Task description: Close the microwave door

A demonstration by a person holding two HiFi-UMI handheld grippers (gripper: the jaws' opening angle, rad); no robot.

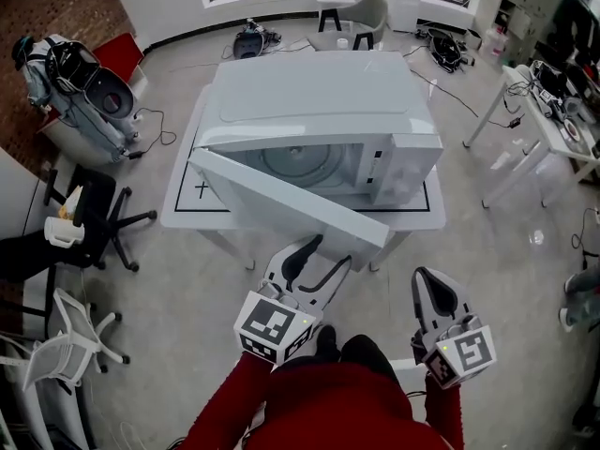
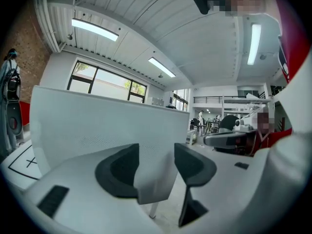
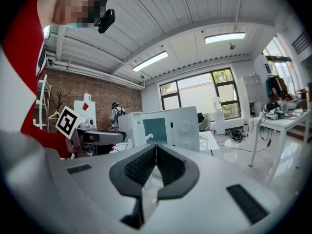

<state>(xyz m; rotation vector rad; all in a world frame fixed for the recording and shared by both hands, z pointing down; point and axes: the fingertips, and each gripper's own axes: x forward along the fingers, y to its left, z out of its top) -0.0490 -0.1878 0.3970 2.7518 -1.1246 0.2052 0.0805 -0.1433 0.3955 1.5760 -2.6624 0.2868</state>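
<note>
The white microwave stands on a white table. Its door is swung wide open toward me, hinged at the left. My left gripper is open just in front of the door's free end. In the left gripper view the door fills the space beyond the spread jaws of that gripper, and the pads do not press on it. My right gripper hangs lower right, shut and empty. In the right gripper view that gripper points at the microwave's control panel.
Black and white office chairs stand at the left. A white side table is at the right. Cables and bags lie on the floor behind the microwave table. The person's red sleeves fill the bottom.
</note>
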